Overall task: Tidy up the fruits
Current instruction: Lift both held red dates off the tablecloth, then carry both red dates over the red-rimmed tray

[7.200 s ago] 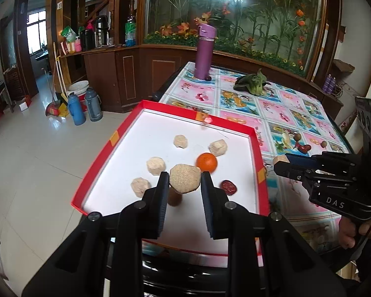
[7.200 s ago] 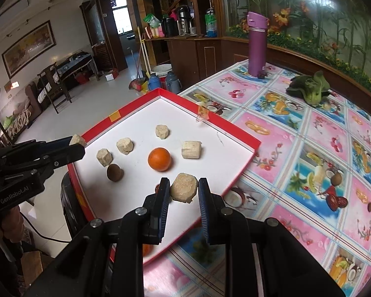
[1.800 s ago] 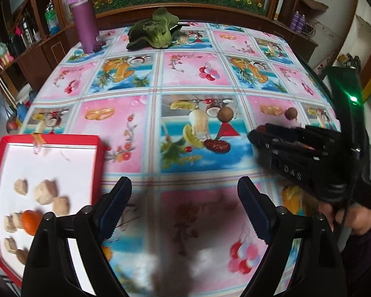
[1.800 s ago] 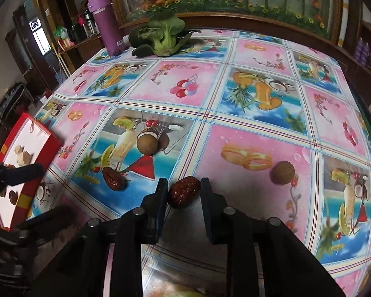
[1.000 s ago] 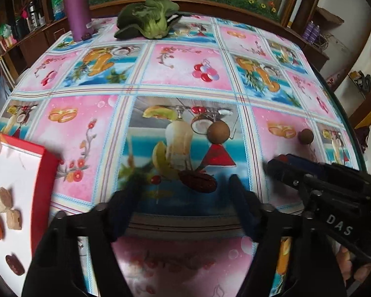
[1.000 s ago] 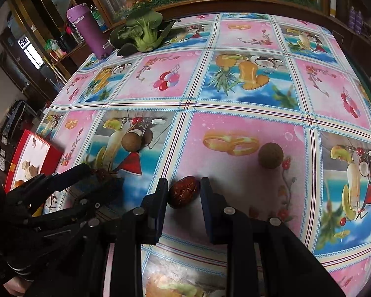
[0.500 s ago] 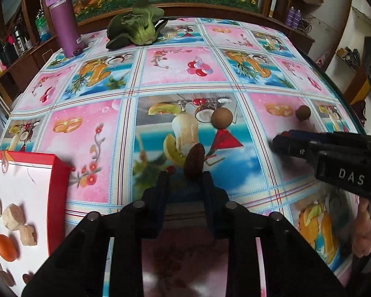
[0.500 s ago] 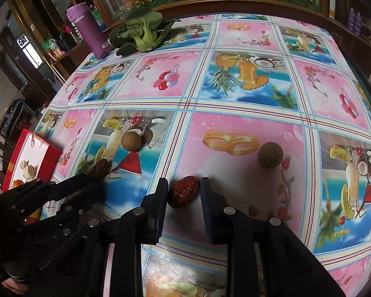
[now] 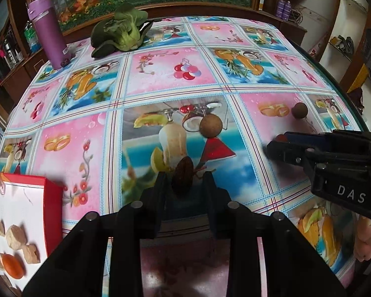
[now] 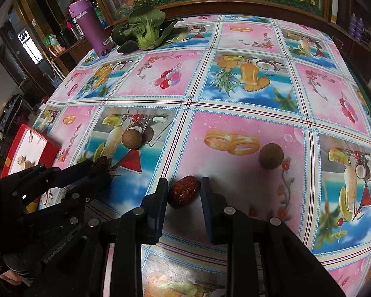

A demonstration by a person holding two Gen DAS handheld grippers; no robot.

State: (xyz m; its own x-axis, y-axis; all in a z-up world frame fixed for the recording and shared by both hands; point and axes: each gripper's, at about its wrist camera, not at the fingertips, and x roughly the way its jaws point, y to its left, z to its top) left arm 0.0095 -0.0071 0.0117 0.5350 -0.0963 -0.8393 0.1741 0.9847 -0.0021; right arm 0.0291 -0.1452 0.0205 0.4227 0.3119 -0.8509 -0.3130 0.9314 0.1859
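My left gripper is shut on a dark red date and holds it just above the patterned tablecloth; it also shows in the right wrist view. My right gripper is shut on a second red date low over the cloth; in the left wrist view its tips show at the right. Two brown round fruits lie on the cloth: one near the middle, one further right. The red tray at the lower left holds several beige pieces and an orange fruit.
A purple bottle and a green leafy vegetable stand at the table's far edge. A wooden cabinet with a flower display runs behind. The table's right edge curves away near my right gripper.
My left gripper closed on the dark date and lifted it slightly. My right gripper kept hold of its date and hardly moved.
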